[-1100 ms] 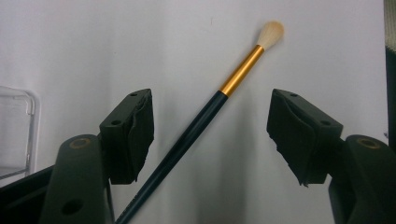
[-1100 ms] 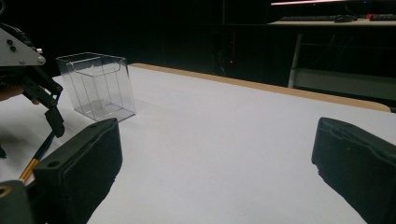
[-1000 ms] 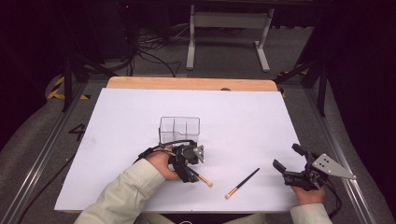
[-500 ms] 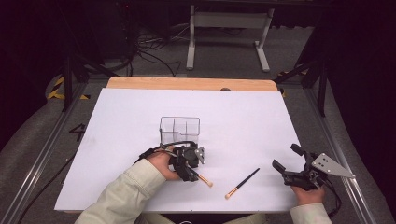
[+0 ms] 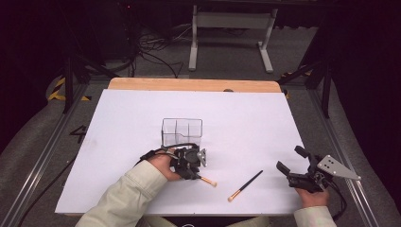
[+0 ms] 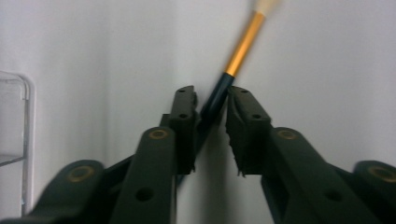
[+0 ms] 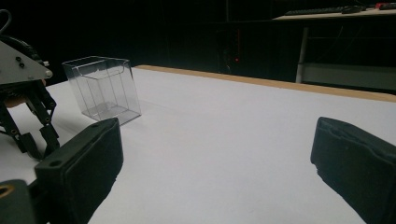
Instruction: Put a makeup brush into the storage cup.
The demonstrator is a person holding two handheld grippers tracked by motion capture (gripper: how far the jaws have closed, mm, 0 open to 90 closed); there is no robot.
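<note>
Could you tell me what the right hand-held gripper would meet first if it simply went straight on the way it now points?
Probably nothing soon: the right hand-held gripper stands open and points across bare white table toward its far wooden edge. The clear plastic box and the left hand-held gripper lie off to the left of that line, though depth is hard to judge.

Black-handled brush (image 6: 219,93) with gold ferrule, lying flat on white table, handle end pinched
</note>
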